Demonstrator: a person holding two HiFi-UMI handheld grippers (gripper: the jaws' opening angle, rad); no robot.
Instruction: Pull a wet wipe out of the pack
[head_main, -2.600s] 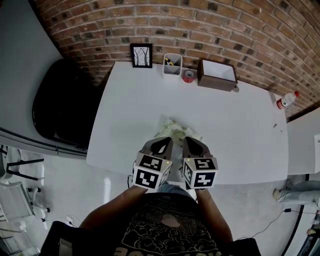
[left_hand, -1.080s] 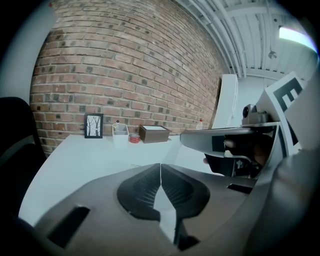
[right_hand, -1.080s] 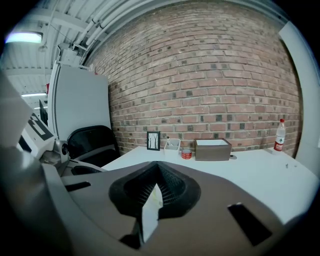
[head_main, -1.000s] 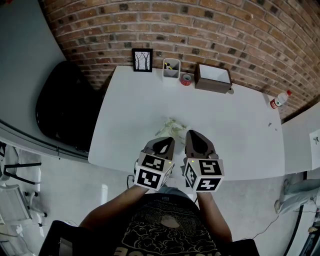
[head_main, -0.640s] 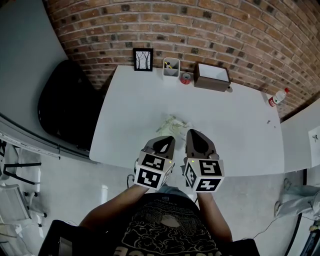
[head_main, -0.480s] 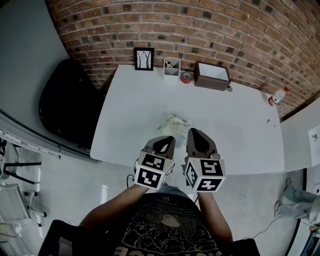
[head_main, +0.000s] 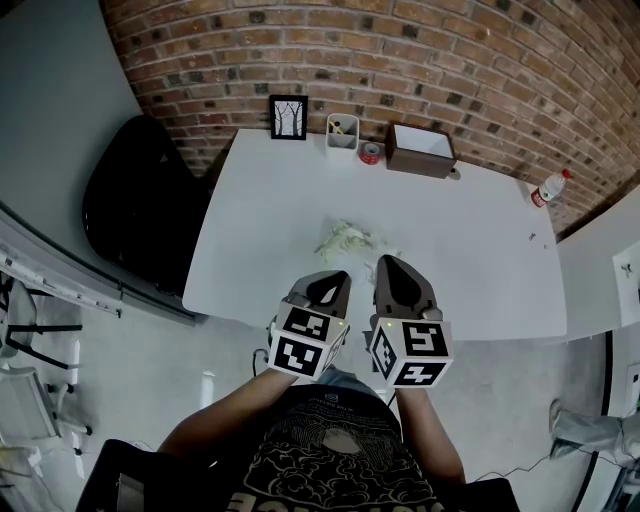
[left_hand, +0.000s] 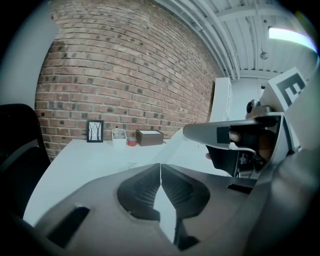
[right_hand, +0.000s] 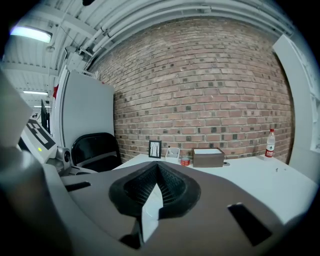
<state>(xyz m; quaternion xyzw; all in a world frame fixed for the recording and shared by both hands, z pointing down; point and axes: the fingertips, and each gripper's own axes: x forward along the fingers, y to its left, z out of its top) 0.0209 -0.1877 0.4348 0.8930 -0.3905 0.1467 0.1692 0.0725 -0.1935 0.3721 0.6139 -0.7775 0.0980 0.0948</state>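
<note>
The wet wipe pack (head_main: 347, 241) is a pale, crumpled bundle on the white table (head_main: 480, 250), near the middle of its front half. Both grippers hover side by side over the table's near edge, just short of the pack. My left gripper (head_main: 335, 279) is shut, its ribbed pads meeting (left_hand: 160, 167) with nothing between them. My right gripper (head_main: 389, 263) is also shut and holds nothing (right_hand: 158, 170). In the left gripper view the right gripper's body (left_hand: 235, 140) fills the right side. The pack is hidden behind the jaws in both gripper views.
Along the brick wall at the table's back stand a small framed picture (head_main: 288, 117), a white pen holder (head_main: 343, 134), a red tape roll (head_main: 371, 153) and a brown open box (head_main: 420, 150). A bottle (head_main: 548, 187) stands far right. A black chair (head_main: 140, 200) sits left.
Both grippers stay shut near the table's front edge; the right one has crept slightly forward. The head view has drifted, and the pack lies where it was.
</note>
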